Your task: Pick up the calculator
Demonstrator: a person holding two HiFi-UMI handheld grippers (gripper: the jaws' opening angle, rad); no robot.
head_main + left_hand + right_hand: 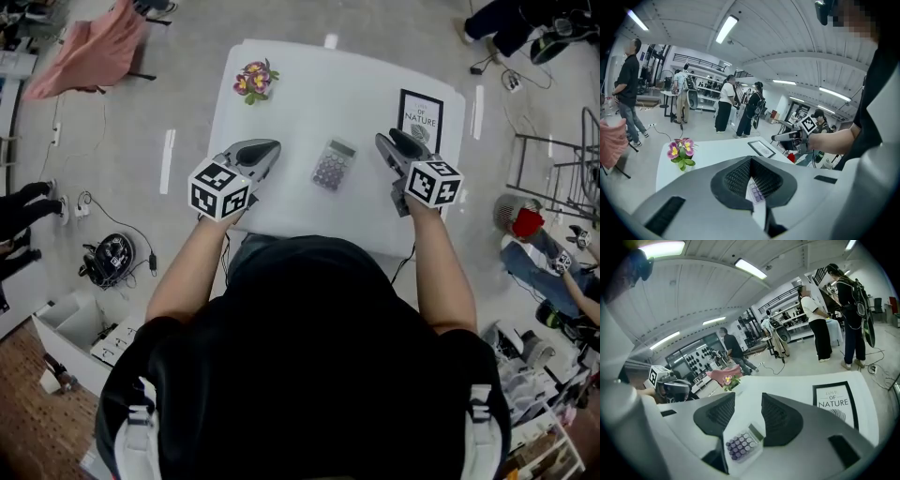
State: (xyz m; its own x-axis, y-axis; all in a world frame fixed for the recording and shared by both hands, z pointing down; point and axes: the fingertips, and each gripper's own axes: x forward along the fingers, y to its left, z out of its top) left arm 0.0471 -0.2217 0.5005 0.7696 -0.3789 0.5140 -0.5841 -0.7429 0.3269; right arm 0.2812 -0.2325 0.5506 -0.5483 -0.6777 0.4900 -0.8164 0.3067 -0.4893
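"Two grippers over one white table (300,103) — where is the calculator (334,165)?" the desk asks.

"Flat on the tabletop, around the middle and toward the near edge," the photographer answers. "Its display end points far and its purple keys sit nearer the person. It lies between the two tools, touched by neither."

"And the left gripper (267,148)?"

"Left of the calculator, with its jaws drawn together at the tips and nothing clamped. Its own view shows only a sliver of the keypad past the pads."

"The right gripper (386,141)?"

"Right of the calculator — jaws spread wide and empty. In its own view the calculator shows through the gap, lying on the table and not pinched."

"Anything else on the table?"

"A small posy of pink and yellow flowers (255,80) at the far left, and a black-framed print (421,119) at the far right. People stand on the floor beyond."
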